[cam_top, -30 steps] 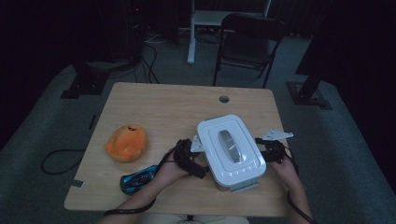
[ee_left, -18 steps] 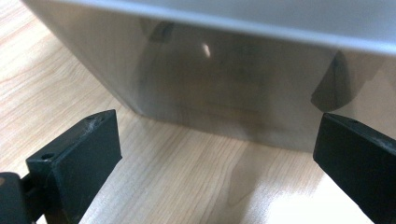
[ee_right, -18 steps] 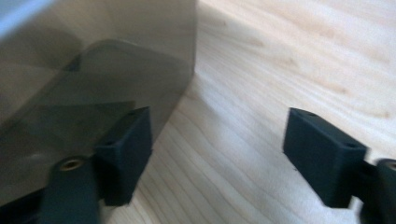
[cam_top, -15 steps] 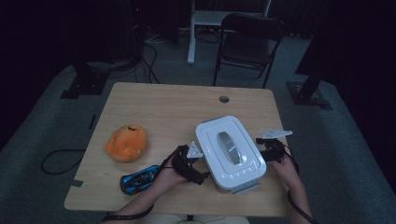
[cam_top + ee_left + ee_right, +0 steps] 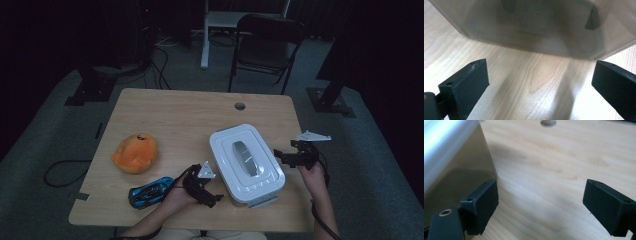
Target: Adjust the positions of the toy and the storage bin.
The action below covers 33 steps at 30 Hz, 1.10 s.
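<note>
Currently the step in hand appears to be a two-sided approach to the lidded container point(image 5: 246, 162), which sits on the table point(image 5: 175, 115) at about 4 o'clock from the table centre. To do it well, bring both tools in level and square to opposite side walls, so the container cannot twist or slide when they make contact.

The left tool point(image 5: 206, 191) lies at 8 o'clock from the container, jaws spread wide with nothing between them; in the left gripper view the translucent wall point(image 5: 531, 25) stands just ahead of the jaws, not touching. The right tool point(image 5: 295, 156) lies at 3 o'clock from the container, likewise spread and empty; in the right gripper view its near jaw sits just beside the wall point(image 5: 456, 175), and contact cannot be confirmed. Judged from this, centre each tool on its wall before closing.

Inventory, largest to smallest:
- Table: one.
- Lidded container: one, white lid with a grey handle.
- Orange plush toy point(image 5: 135, 153): one, at 9 o'clock from the container.
- Blue toy car point(image 5: 150, 191): one, at 8 o'clock, just beside the left hand.
- Tools: two.
</note>
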Available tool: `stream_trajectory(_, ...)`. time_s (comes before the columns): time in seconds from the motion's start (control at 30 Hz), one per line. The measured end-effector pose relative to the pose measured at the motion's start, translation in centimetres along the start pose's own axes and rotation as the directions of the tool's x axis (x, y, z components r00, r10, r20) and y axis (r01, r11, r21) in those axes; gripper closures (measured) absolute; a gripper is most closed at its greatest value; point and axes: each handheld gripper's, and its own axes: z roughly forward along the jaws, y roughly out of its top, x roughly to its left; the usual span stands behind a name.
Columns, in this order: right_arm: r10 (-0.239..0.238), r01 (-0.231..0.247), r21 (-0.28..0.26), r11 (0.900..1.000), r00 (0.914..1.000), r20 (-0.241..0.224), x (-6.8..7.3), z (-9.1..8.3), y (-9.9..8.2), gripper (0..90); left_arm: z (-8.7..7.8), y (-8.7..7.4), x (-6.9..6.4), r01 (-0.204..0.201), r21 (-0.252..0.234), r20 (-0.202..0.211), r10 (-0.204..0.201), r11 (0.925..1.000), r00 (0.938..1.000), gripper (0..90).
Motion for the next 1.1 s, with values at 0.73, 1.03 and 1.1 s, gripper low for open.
stream_trajectory(0.73,-0.083,0.071,-0.1,0.9924,0.9889,-0.123,8.6,-5.8,5.2,11.7,1.1,-1.4,-0.4,-0.076,0.012,-0.026,0.076,0.9971,0.9968,1.5)
stream_trajectory(1.03,-0.078,0.073,-0.034,0.9967,0.981,-0.177,11.3,-5.4,4.7,12.0,1.1,-1.4,-0.4,-0.075,0.012,-0.028,0.075,0.9971,0.9968,1.5)
stream_trajectory(1.1,-0.087,0.087,-0.01,0.9962,0.9765,-0.197,12.3,-5.1,4.4,14.2,1.1,-1.4,-0.4,-0.075,0.012,-0.028,0.075,0.9971,0.9968,1.5)
